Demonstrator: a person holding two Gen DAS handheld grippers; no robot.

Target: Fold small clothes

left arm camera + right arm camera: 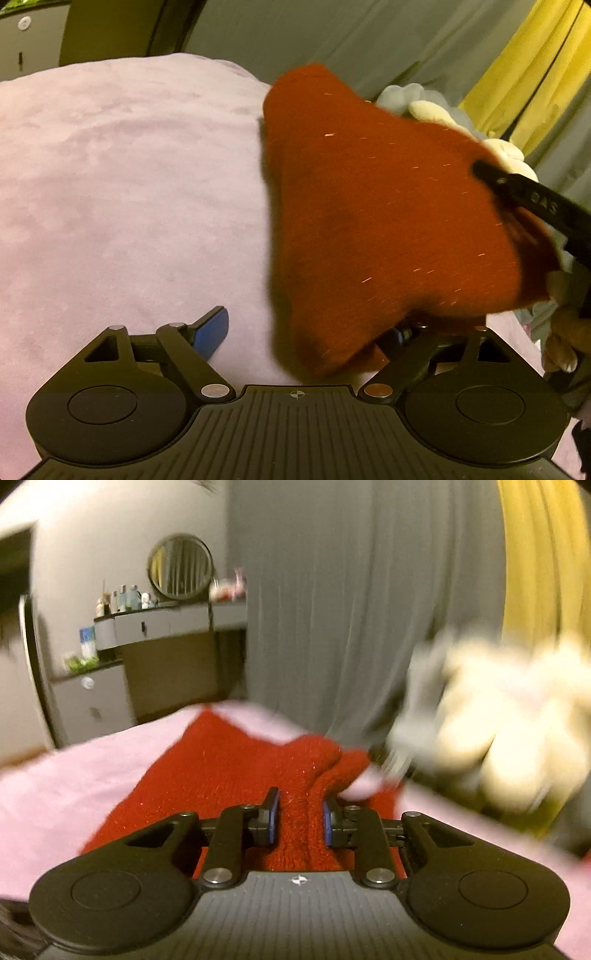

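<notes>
the right tongs [298,819] stand narrow, their blue pads [274,818] pinching a ridge of the red knit [221,775] between them; the cloth bunches up just ahead of the fingertips and spreads away to the left of the tongs across the pink bedcover [66,775]. in the left wrist view the same red knit [369,221] hangs lifted above the bedcover [129,184], pulled up into a rough triangle, its upper right corner caught by the black finger of the right tongs [491,177] coming in from the right edge. the left tongs [306,332] stand wide: the left blue pad [212,328] is bare over the bedcover, and the lower tip of the knit droops down over the right finger, hiding its pad, so whether it touches cannot be told; nothing is pinched between them. beyond the right tongs and to their right sits a pale plush toy [498,720], badly blurred; in the left view it shows as cream and blue-grey lumps [432,110] behind the knit. a grey curtain [351,609] with a yellow one [535,572] beside it hangs behind everything. far off to the left of the right tongs are a round mirror [181,566] and a dresser [166,627] with bottles on it.
</notes>
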